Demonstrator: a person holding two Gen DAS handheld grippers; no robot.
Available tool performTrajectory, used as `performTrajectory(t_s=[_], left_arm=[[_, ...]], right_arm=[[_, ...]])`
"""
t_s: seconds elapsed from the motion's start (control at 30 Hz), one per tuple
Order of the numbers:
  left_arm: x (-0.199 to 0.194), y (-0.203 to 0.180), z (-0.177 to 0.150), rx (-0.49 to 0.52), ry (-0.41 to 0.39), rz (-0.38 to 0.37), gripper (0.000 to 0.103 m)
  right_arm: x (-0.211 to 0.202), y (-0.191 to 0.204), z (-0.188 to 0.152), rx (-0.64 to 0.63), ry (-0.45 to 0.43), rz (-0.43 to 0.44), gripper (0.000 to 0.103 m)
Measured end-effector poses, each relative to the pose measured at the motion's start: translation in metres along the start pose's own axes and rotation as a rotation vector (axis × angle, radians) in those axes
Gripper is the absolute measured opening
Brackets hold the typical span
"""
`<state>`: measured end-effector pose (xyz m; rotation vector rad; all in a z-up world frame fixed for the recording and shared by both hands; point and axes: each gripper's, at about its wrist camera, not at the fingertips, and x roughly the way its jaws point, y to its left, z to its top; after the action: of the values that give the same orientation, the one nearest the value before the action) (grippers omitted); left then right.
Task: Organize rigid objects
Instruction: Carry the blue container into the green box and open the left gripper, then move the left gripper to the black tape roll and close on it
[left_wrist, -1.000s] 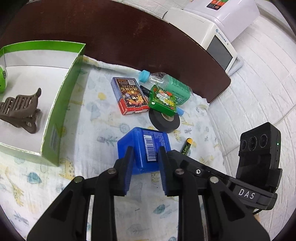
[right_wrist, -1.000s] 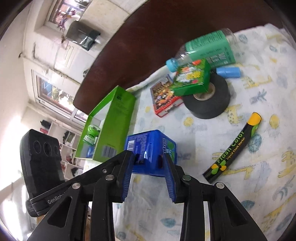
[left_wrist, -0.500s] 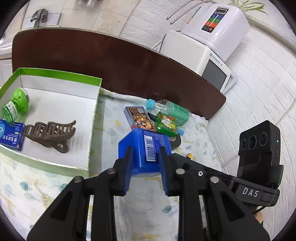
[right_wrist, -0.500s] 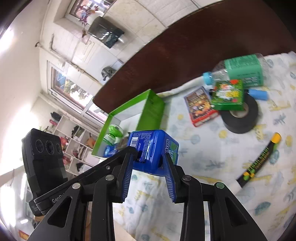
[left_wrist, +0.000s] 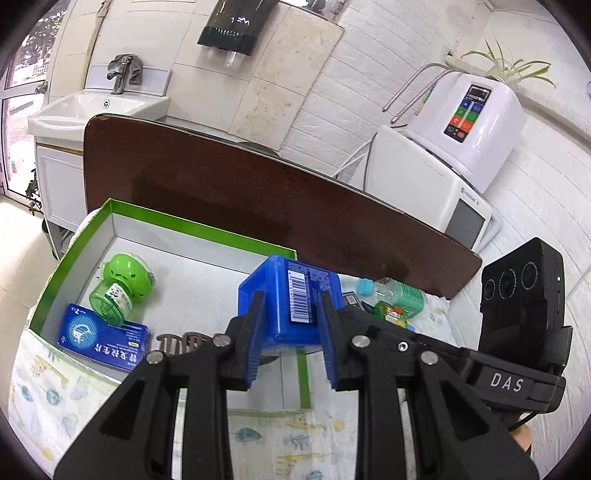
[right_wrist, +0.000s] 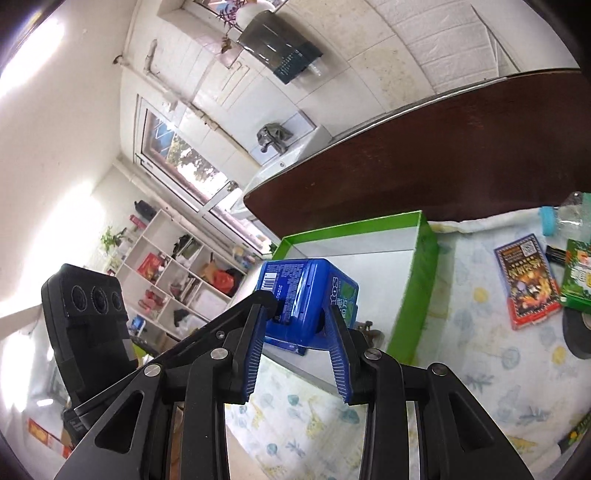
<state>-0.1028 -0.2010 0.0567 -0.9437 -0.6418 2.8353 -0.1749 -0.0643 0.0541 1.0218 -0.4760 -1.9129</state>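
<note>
Both grippers are shut on one blue plastic box (left_wrist: 291, 299), which also shows in the right wrist view (right_wrist: 306, 299). My left gripper (left_wrist: 290, 332) and right gripper (right_wrist: 299, 332) hold it in the air over the green-walled white tray (left_wrist: 166, 218), near the tray's right side. In the tray lie a green bottle-shaped device (left_wrist: 122, 286), a blue carton (left_wrist: 105, 341) and a brown hair clip (left_wrist: 184, 339), mostly hidden by my fingers.
On the patterned cloth right of the tray lie a card box (right_wrist: 526, 280), a green packet (right_wrist: 578, 277), a black tape roll (right_wrist: 578, 332) and a clear bottle (left_wrist: 391, 293). A dark wooden table edge (left_wrist: 258, 184) and white appliances (left_wrist: 443, 177) stand behind.
Both grippers lifted the blue box off the cloth and carried it left, from beside the tape roll to above the tray. The grip has not changed.
</note>
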Motion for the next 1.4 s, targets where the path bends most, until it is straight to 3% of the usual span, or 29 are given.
performTrajectory(t_s=[0.4,0.7,0.77,0.83,0.93,1.07,1.23,1.4], left_arm=[[0.031,0.075,0.014,-0.103,0.042,0.019,0.024],[0.053,0.103,0.01,-0.137,0.106,0.03,0.024],[0.056,0.105,0.007,-0.153,0.119,0.05,0.028],[0.053,0.104,0.006,-0.154,0.117,0.108,0.043],[0.036,0.09,0.008,-0.116,0.05,0.158,0.054],[0.02,0.05,0.016,-0.04,0.008,0.101,0.058],[0.023,-0.01,0.011,0.046,0.027,0.026,0.059],[0.042,-0.062,-0.003,0.104,0.097,-0.03,0.059]], right_arm=[[0.086,-0.001,0.013,0.013,0.097,-0.024,0.036],[0.12,-0.015,0.012,0.041,0.151,-0.072,0.036],[0.124,-0.018,0.01,0.042,0.161,-0.086,0.036],[0.124,-0.021,0.009,0.043,0.162,-0.095,0.036],[0.111,-0.025,0.009,0.059,0.141,-0.101,0.037],[0.069,-0.023,0.011,0.031,0.073,-0.126,0.036],[0.007,-0.02,0.016,-0.002,-0.019,-0.162,0.037],[-0.07,-0.046,0.01,0.043,-0.121,-0.213,0.04]])
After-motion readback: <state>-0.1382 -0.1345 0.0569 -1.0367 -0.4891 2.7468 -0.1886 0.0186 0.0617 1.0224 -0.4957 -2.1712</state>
